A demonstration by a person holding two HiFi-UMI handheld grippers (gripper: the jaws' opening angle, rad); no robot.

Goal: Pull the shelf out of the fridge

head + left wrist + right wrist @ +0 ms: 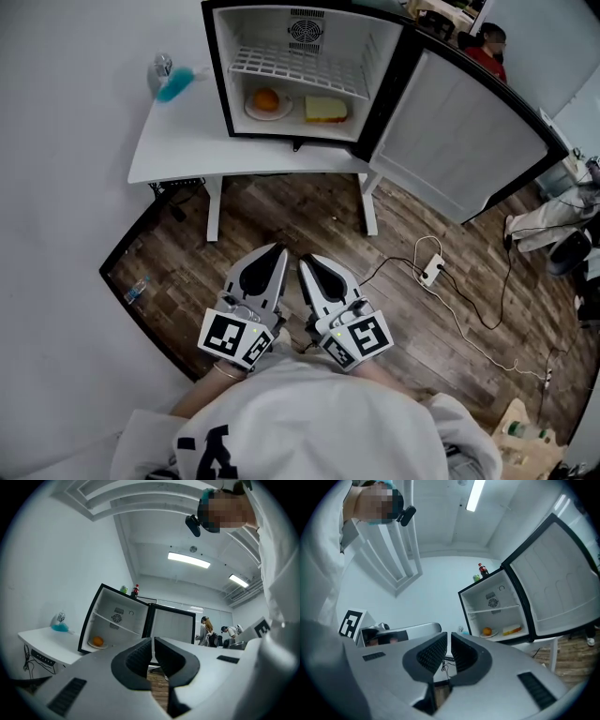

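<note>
At the upper left of the head view we see a teal object (174,84) lying on a white table (178,150), near the table's back edge and well apart from everything else.

Lower down, left of centre, we hold the left gripper (277,251) over the wooden floor (187,262). Its own view shows the pads closed together with nothing between them.

Right of the teal object, the fridge (221,75) stands on the same table at the top centre of the frame, open towards us. The shelf (295,66), a white wire rack, sits fully inside, across the upper part of the compartment and level. Beneath it, on the fridge's bottom, an orange (266,98) rests on a plate (281,112) at the left, and a yellow block (325,110) lies just beside it at the right. In the left gripper view two bottles (135,590) stand on top of the fridge.

The right gripper (305,260) is just beside the left one at the lower centre. Its pads are closed as well and it holds nothing. Both grippers are well apart from the fridge.

Further right, the fridge's door (459,131) is swung wide open. Below it a white power strip (432,272) lies on the floor with cables running from it. At the upper right a person (487,47) in red is partly visible behind the door.
</note>
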